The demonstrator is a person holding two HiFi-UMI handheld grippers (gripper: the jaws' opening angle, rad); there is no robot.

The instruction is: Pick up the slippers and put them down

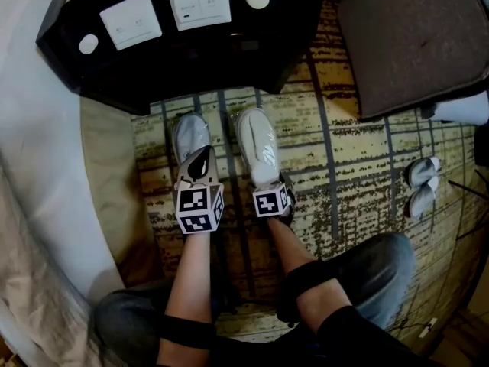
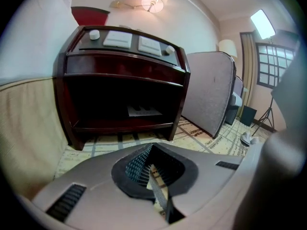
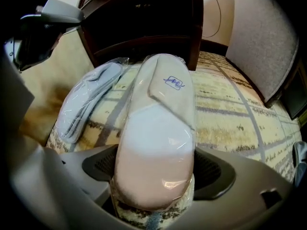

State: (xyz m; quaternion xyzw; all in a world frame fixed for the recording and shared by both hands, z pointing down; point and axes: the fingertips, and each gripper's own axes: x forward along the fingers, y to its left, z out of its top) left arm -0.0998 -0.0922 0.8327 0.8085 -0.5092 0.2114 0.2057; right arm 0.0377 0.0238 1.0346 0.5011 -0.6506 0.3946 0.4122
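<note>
Two white slippers in clear wrap lie side by side on the patterned carpet in front of a dark nightstand. In the head view the left slipper (image 1: 189,136) has my left gripper (image 1: 200,164) over its heel. The left gripper view shows that gripper (image 2: 153,172) shut, pads together, with nothing seen between them. My right gripper (image 1: 269,182) points steeply down at the right slipper (image 1: 258,145). The heel of that slipper (image 3: 156,143) sits between the wide jaws of the right gripper (image 3: 156,178), with a pad close at each side. The slipper rests on the carpet.
The dark nightstand (image 1: 191,60) with wall switches on top stands just beyond the slippers. A white bed (image 1: 38,159) runs along the left, and a brown padded seat (image 1: 412,37) is at the upper right. Another pair of slippers (image 1: 422,182) lies on the carpet to the right.
</note>
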